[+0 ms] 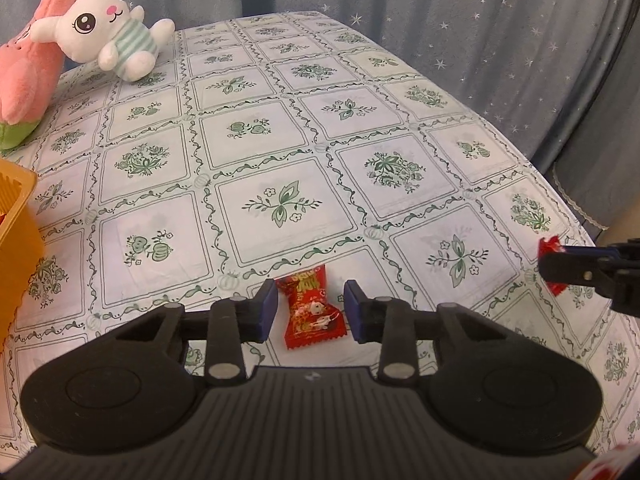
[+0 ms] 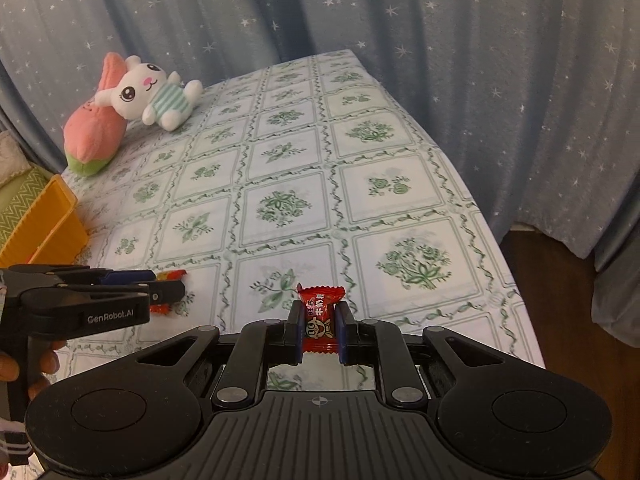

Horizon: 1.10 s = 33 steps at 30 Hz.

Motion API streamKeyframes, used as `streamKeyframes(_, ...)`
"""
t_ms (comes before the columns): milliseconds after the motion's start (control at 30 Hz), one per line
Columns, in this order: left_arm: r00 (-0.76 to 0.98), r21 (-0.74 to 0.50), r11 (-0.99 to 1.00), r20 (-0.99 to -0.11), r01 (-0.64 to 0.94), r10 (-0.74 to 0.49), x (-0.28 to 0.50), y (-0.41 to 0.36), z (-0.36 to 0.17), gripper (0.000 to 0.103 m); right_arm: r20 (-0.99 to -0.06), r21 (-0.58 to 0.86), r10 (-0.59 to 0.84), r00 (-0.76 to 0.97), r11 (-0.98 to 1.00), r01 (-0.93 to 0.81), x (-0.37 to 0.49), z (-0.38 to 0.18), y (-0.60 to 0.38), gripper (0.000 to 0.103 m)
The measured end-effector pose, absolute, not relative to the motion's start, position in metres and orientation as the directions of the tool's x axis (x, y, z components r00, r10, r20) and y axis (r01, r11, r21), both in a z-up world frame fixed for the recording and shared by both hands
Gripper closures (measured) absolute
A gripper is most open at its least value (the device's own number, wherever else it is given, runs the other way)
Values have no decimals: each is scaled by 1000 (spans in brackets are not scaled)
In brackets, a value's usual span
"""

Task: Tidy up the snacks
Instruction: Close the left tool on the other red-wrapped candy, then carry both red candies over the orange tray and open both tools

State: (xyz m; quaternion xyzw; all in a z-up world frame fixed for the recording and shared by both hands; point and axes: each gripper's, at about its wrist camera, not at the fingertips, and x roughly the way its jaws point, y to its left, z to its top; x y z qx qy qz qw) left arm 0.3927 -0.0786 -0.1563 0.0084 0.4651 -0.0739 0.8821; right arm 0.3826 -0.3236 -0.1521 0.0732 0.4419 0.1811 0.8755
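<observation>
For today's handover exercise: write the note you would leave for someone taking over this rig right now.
Right gripper: shut on a red candy, held above the tablecloth.
Left gripper: pads either side of a red snack packet lying on the cloth, not yet pressing.
Orange bin: at the table's left edge; contents hardly visible.
Done: one candy picked up.
Left: grasp the packet and probably carry both to the bin.

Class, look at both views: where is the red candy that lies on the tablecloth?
In the left wrist view, the red candy lies on the tablecloth between the left hand-held gripper fingers, low centre.
</observation>
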Motion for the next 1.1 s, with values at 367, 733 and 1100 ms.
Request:
streamKeyframes(367,553,-47,991,-826,124,-108,388,-83,-158,83,-746,294,394,537,918,-265,376,-151,-336,87)
streamKeyframes(733,576,-79,993,-809,91,-117,346,-76,-138,84,-725,311,453,518,887,-340,364,-139,-324,87)
streamKeyframes(1100,635,-107,990,-772,-90,-26,254,-23,-89,84,-697,367,618,364,743,-559,338,-132,-250,87)
